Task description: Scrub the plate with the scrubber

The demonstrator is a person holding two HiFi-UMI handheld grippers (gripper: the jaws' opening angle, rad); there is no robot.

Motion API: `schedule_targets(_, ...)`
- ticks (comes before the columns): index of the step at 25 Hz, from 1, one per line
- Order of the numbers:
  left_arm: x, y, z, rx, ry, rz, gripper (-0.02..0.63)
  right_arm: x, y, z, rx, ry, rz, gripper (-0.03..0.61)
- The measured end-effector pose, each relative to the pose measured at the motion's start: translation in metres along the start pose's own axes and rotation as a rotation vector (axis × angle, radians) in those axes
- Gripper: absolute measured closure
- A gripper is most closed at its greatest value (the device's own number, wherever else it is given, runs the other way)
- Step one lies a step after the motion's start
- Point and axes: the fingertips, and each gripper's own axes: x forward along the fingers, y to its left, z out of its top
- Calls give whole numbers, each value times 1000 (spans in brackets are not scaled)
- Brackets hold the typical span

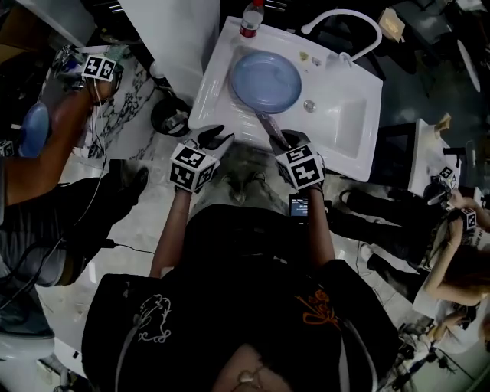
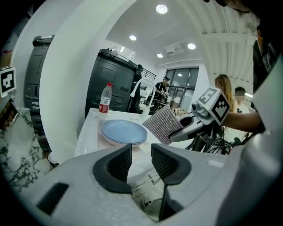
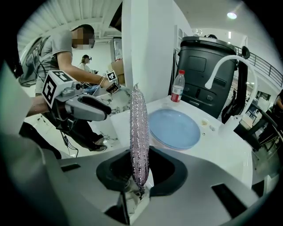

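A light blue plate (image 1: 266,80) lies in the left part of the white sink (image 1: 348,122); it also shows in the left gripper view as the plate (image 2: 124,131) and in the right gripper view as the plate (image 3: 173,128). My right gripper (image 1: 279,141) is shut on a silvery mesh scrubber (image 1: 269,125), held over the sink's near rim just short of the plate. The scrubber (image 3: 139,132) stands edge-on between the jaws. My left gripper (image 1: 217,138) hovers at the sink's near left corner, open with nothing between its pads (image 2: 164,162). From there the scrubber (image 2: 162,124) shows to the right.
A clear water bottle (image 1: 250,19) with a red cap stands behind the plate, and a white faucet (image 1: 344,19) arches over the back right. A black round bin (image 1: 170,116) sits left of the sink. Other people with grippers work at tables on both sides.
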Motion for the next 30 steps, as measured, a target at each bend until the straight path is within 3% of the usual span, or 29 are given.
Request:
schedule_targets(7,1,-35,9,29,-30,-32,480,-32,10,-23,23,-20,-6,499)
schedule_targets(15,15,-112,24,52,-75,-65,486,-90,6,-69,45,-53,-22,499)
schedule_targets(21,14,-175,15,64,-89,-33,486,-134,3,-115,55,-91,-23,499)
schedule_targets(30,-13,-242,-1,52,-124,32,486,-175,28,-152,8,-125,18,499)
